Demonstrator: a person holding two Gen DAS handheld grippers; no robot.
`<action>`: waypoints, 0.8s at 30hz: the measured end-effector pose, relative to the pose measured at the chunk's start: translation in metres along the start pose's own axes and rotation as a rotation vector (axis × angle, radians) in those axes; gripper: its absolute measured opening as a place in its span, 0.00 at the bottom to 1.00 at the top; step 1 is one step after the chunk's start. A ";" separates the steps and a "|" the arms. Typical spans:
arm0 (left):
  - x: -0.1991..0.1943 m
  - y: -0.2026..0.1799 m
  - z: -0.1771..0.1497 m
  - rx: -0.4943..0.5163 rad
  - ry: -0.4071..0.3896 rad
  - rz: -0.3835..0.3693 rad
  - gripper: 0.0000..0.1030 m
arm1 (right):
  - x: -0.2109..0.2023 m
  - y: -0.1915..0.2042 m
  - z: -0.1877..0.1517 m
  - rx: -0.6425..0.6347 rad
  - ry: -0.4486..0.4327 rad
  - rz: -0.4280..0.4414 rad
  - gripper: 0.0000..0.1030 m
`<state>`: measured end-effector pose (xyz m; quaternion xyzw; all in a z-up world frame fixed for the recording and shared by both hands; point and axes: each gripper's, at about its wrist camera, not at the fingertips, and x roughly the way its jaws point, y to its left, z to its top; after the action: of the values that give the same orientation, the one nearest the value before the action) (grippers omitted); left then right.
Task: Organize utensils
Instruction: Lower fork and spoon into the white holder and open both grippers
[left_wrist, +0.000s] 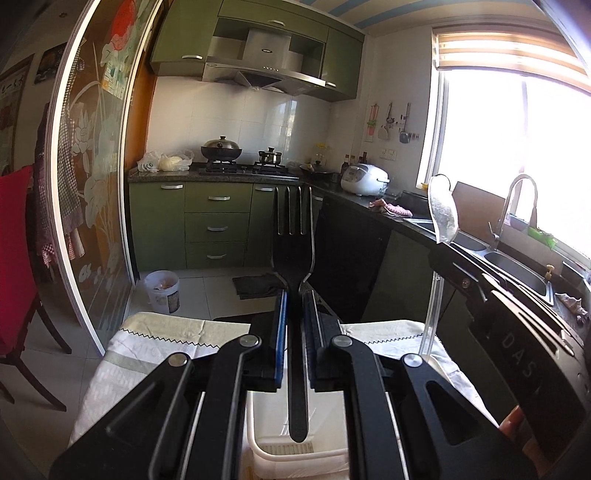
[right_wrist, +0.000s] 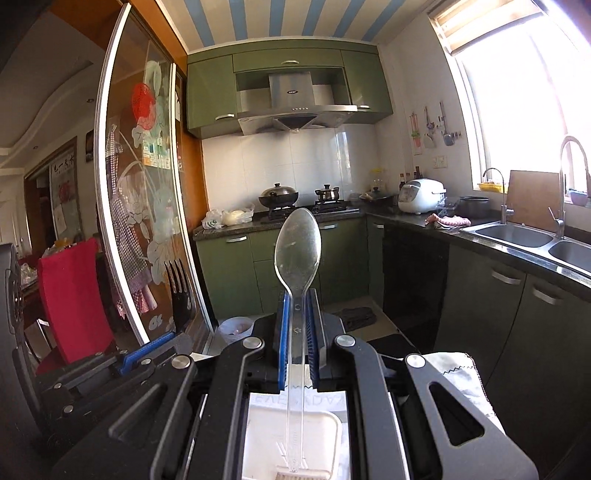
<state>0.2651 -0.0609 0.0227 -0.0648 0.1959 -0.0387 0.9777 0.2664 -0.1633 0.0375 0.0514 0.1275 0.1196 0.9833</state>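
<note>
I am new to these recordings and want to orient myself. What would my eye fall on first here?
A black plastic fork stands tines-up, clamped in the left gripper. Beside it, the right gripper holds a clear plastic spoon the same way. A white basket lies below them, with a green kitchen behind.

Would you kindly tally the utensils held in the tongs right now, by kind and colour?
Black plastic fork, clamped in the left tongs: 1
Clear plastic spoon, clamped in the right tongs: 1
Total: 2 utensils
</note>
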 end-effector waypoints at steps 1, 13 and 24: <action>0.001 0.000 -0.003 0.001 0.009 -0.001 0.09 | -0.003 0.002 -0.006 -0.010 -0.005 0.000 0.09; -0.001 -0.002 -0.026 0.024 0.067 0.006 0.23 | -0.022 0.009 -0.062 -0.068 0.006 -0.001 0.20; -0.041 0.003 -0.010 0.024 0.056 0.003 0.34 | -0.080 -0.004 -0.057 -0.007 -0.014 0.052 0.36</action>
<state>0.2238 -0.0546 0.0290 -0.0517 0.2230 -0.0413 0.9726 0.1773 -0.1826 0.0015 0.0521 0.1190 0.1454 0.9808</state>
